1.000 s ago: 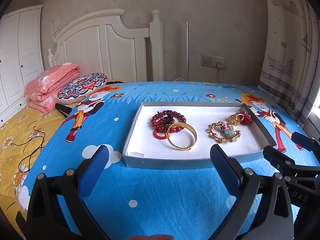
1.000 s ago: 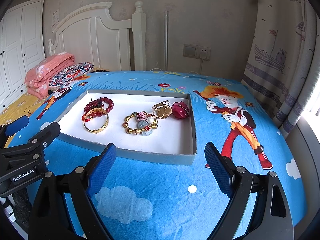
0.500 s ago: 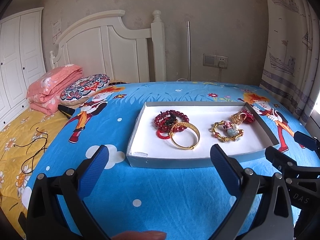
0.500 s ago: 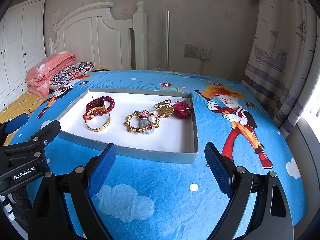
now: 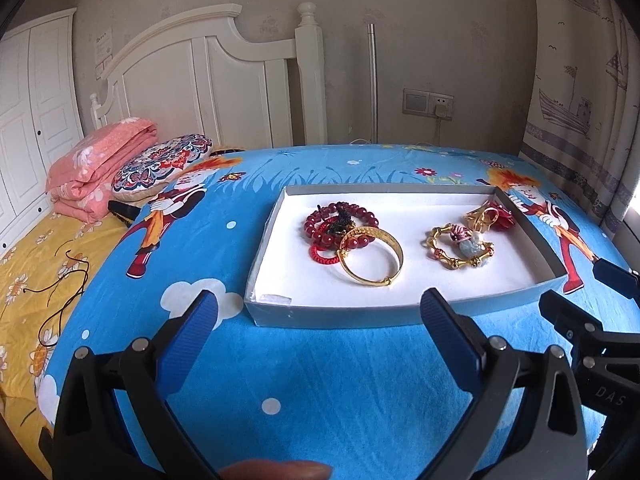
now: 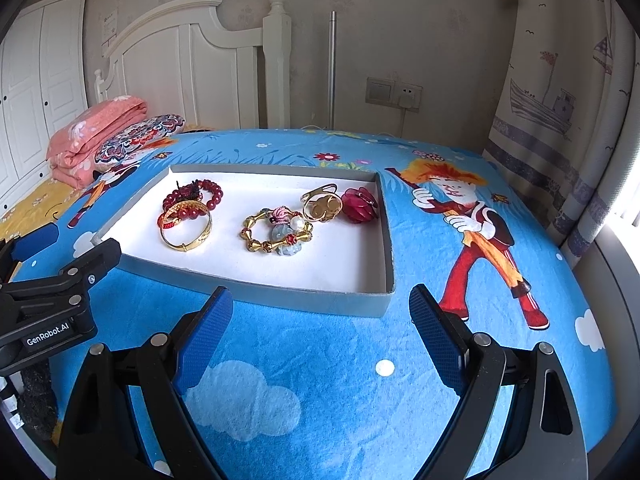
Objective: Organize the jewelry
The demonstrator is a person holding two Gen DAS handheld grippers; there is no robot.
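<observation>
Both grippers, left and right, wide open and empty short of the tray; ahead, the gold bangle overlaps the red beads, so a pinch may drag both

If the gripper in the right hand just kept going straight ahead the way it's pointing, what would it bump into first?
Probably the near wall of the shallow grey tray, which lies straight ahead of the open right gripper. If it passes above that low rim, the beaded gold bracelet comes next. Height above the bedspread is hard to judge.

Soft daylight enters from the right, both views sharp, with fisheye bending and dark corners.
</observation>
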